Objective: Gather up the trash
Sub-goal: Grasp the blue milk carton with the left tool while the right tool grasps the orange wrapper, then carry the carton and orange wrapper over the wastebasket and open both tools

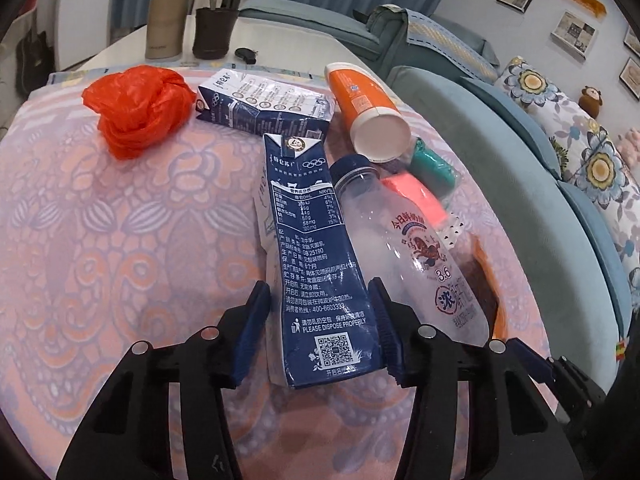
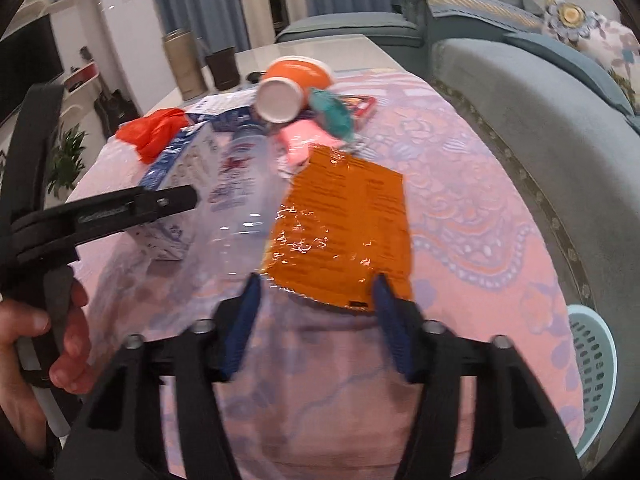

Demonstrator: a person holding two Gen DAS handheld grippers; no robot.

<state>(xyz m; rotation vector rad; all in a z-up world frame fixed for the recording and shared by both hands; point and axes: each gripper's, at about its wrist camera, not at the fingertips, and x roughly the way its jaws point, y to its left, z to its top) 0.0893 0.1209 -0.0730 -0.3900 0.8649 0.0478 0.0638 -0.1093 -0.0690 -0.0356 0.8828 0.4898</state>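
Note:
Trash lies on a pink patterned cloth [image 1: 120, 240]. My left gripper [image 1: 320, 330] is open, its fingers on either side of the near end of a flattened blue milk carton [image 1: 316, 248]. Beside it lie a clear milk bottle [image 1: 404, 248], an orange paper cup [image 1: 368, 116], a second blue carton [image 1: 260, 104], a red plastic bag [image 1: 136, 110], and pink [image 1: 412, 194] and teal [image 1: 432, 164] items. My right gripper [image 2: 316, 320] is open, its fingers around the near edge of an orange foil wrapper [image 2: 344, 224]. The left gripper shows at the left of the right wrist view [image 2: 120, 208].
A light blue perforated basket [image 2: 592, 368] sits low at the right, between the cloth and a blue-grey sofa [image 2: 520, 120]. A tan thermos [image 1: 164, 12] and a dark cup [image 1: 212, 32] stand on the white table behind. Cushions lie on the sofa.

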